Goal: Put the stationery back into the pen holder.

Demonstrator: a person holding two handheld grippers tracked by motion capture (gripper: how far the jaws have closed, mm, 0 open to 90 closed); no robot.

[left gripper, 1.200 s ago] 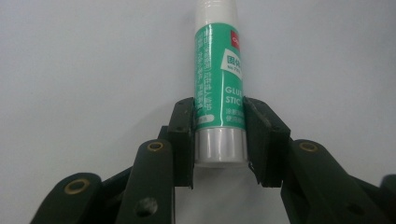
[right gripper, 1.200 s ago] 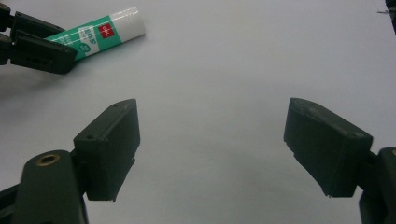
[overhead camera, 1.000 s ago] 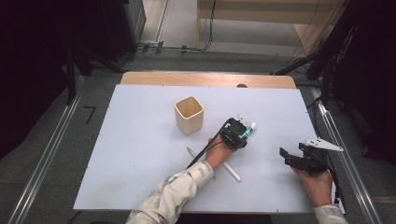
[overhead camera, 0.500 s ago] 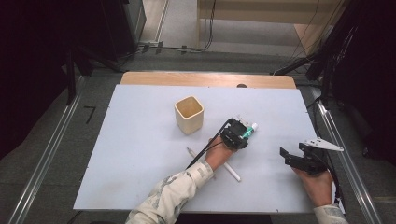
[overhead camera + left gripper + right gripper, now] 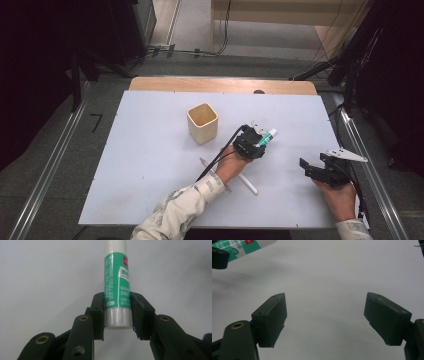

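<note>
From the high view, the left gripper (image 5: 261, 140) sits near the middle of the white counter (image 5: 140, 165), pinching a green-and-white glue stick (image 5: 266, 138) whose white end points away from the person toward the far right. A square beige cup (image 5: 202, 123) stands on the counter just to the left of that gripper, apart from it. A white pen (image 5: 248, 184) and a thin grey pen (image 5: 206, 165) lie on the counter near the person's left hand (image 5: 231, 166). The right gripper (image 5: 309, 167) is held near the right edge of the counter, well apart from the glue stick.

In the left gripper view, the two black pads (image 5: 98, 311) press on either side of the glue stick's lower body, just above its bare white base; the stick runs straight up along the jaws over the counter.

In the right gripper view, the jaws stand spread wide with bare counter between them. The glue stick's green label (image 5: 239, 247) shows at the top left corner.
</note>
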